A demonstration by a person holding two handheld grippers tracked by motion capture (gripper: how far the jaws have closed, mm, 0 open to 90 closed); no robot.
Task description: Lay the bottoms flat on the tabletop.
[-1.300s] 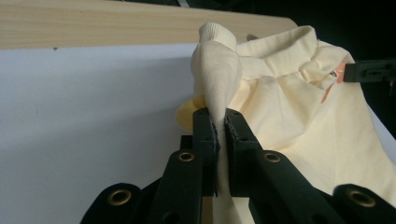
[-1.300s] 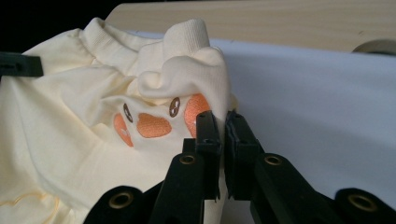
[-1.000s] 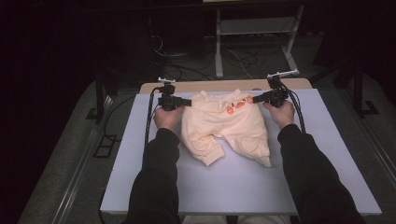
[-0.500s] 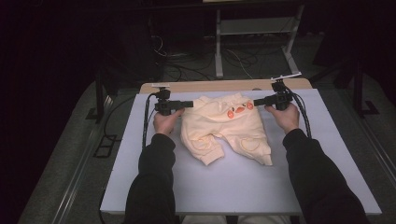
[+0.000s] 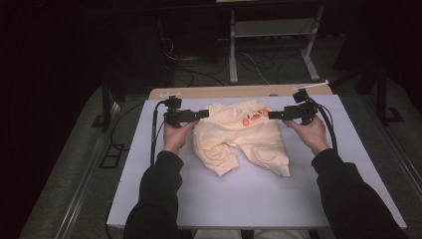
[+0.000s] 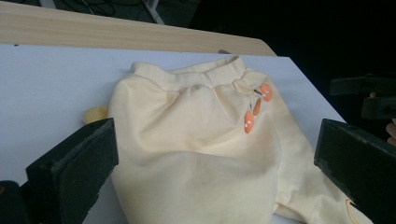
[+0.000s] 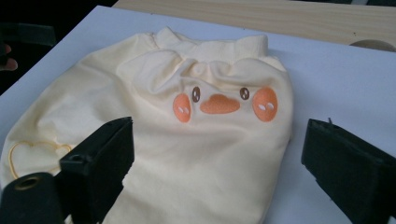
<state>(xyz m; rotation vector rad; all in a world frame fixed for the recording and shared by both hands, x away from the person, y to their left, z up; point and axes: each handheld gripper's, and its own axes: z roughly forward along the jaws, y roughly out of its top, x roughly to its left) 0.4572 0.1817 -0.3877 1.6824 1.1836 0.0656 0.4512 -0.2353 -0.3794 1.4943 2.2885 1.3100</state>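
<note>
In right gripper view, pants [image 7: 196, 140], duck face [image 7: 219, 103]

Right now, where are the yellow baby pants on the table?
In the high view the yellow baby pants lie on the white table, toward its far edge, between the left tongs and the right tongs, waistband farthest from the person.

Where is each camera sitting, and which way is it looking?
High view: above the person's side, looking forward and down at the table; forearms, hands, left tool and right tool show.
Left tool view: rides the left tool, looking across the yellow baby pants; its open black jaws show.
Right tool view: rides the right tool, facing the pants' duck face; open jaws show.
Shared: all see the pants.
</note>
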